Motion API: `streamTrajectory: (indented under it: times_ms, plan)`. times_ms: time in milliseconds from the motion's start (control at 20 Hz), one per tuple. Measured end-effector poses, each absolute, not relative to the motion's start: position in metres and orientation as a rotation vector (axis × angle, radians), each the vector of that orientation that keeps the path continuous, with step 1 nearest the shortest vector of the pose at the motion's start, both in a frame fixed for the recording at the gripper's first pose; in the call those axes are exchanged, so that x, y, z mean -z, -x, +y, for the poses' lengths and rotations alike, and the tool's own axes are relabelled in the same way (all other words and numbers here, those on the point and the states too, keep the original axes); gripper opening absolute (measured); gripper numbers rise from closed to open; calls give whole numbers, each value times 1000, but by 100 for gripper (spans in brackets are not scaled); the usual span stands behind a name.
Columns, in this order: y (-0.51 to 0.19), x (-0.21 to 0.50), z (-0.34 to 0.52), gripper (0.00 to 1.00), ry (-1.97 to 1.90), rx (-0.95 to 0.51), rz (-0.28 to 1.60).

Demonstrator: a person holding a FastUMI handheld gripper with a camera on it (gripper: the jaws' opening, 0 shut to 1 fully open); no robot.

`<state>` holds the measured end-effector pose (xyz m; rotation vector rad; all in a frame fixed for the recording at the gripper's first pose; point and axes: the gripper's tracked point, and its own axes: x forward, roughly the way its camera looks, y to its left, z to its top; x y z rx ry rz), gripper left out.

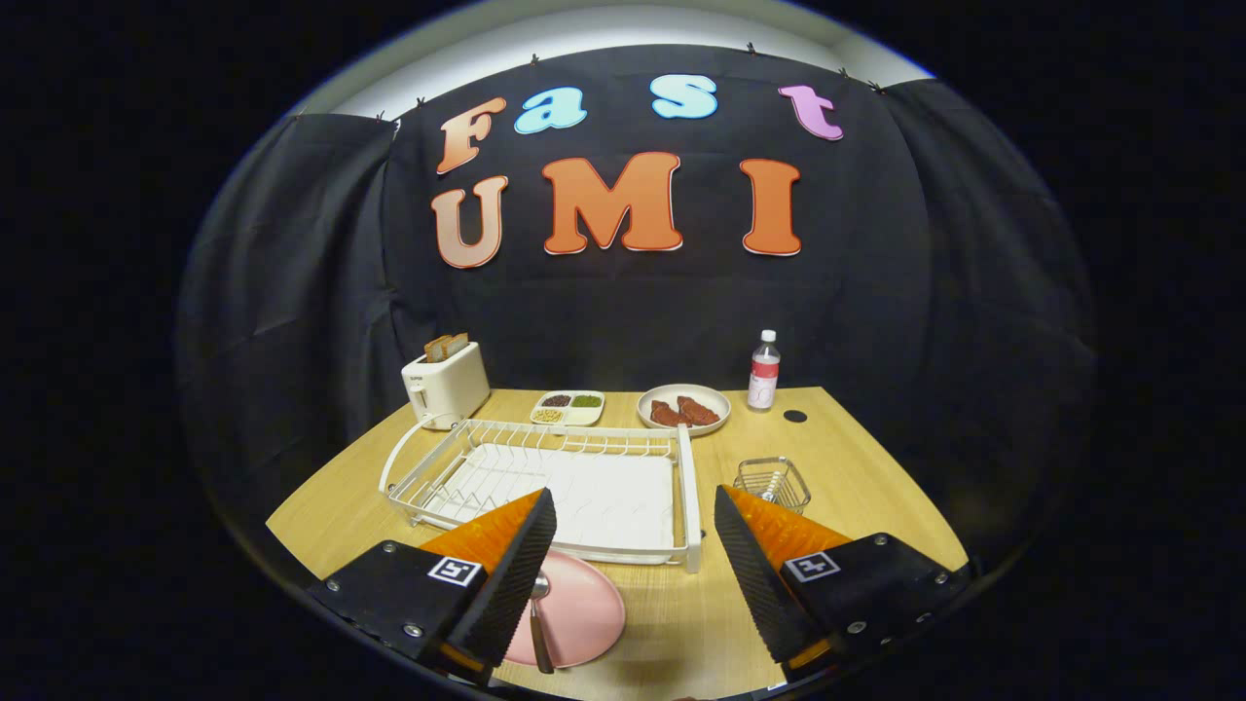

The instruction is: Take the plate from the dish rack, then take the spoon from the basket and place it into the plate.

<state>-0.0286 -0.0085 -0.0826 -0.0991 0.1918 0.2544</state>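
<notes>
We are holding the gripper (635, 574) with its fingers wide apart and gripping nothing, above the counter (857, 458). The spoon (538, 623) is lying in the pink plate (584, 613) before the dish rack (545, 482); the basket (772, 484) is sitting beside it.

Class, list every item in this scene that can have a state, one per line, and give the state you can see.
Gripper: open, holding nothing.
Pink plate: flat on the table, out of the rack.
Spoon: lying on the pink plate.
Dish rack: empty.
Wire basket: upright; contents unclear.
Toaster: bread sticking up from its slots.
Bottle: upright, capped.
Beige plate: holds reddish-brown food.
Divided dish: compartments filled.
</notes>
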Motion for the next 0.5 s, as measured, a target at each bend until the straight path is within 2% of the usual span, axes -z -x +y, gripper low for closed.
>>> streamTrajectory:
  times_ms: [500]
  plan:
    - [19, 21, -20, 97, 97, -230, 116]
